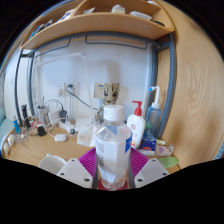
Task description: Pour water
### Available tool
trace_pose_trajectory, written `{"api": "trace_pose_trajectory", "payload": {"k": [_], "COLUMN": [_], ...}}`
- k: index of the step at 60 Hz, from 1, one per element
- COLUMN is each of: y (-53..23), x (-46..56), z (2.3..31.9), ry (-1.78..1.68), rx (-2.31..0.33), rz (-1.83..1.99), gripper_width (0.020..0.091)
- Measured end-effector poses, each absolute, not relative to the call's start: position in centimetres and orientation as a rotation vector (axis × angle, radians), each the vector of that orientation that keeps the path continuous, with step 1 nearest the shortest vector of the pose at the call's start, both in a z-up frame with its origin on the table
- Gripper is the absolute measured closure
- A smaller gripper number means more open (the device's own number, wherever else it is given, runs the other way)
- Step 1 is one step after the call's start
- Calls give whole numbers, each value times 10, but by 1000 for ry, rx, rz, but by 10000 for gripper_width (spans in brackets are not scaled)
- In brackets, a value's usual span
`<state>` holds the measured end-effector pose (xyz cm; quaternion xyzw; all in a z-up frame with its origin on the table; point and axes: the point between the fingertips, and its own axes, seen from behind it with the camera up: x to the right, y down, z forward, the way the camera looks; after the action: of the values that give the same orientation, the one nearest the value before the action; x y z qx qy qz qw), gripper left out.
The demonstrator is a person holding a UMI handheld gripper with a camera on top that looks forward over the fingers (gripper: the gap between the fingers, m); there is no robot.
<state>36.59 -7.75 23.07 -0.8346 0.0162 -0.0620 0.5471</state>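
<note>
Where the claw (113, 178) reaches forward, one clear plastic water bottle with a white screw cap (113, 143) stands upright between its two fingers, whose magenta pads (89, 160) lie against the bottle's lower sides, left and right; the claw is closed about the bottle to the bottle's own width and has hold of it. Whether the bottle's base rests on the table cannot be told, since the base is hidden between the fingers. Item: light wooden table (40, 152), extending beyond the fingers to a white wall. Item: white pump-dispenser bottle with a red label (136, 125), upright, just beside the water bottle on its right and slightly behind. Item: white spray bottle with a long nozzle (155, 102), upright, behind the pump bottle near a wooden side panel. Item: small colourful packets (163, 152), lying on the table to the right of the fingers; their contents are too small to tell. Item: white wall socket with cables (70, 92), on the wall behind, left of the water bottle. Item: wooden shelf (100, 27), fixed above the table, carrying several pale objects too small to identify.
</note>
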Motion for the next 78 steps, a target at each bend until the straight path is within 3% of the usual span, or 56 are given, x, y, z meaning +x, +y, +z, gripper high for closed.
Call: {"api": "trace_pose_trajectory", "payload": {"k": [4,19,31,43,63,78], "y": [-78,-84,-108,-181,-258,-281], "x": [364,372,358,353,377,390], "z": [212,213,193,181,253,272], "ry": [18,109,92,57,65,41], "rx": [-1996,-1946,-2042,-2218,-2294,-2329], "rz": [-146,-104,-40,-34,-16,-40], "gripper_width": [653,564,367,372,372,376]}}
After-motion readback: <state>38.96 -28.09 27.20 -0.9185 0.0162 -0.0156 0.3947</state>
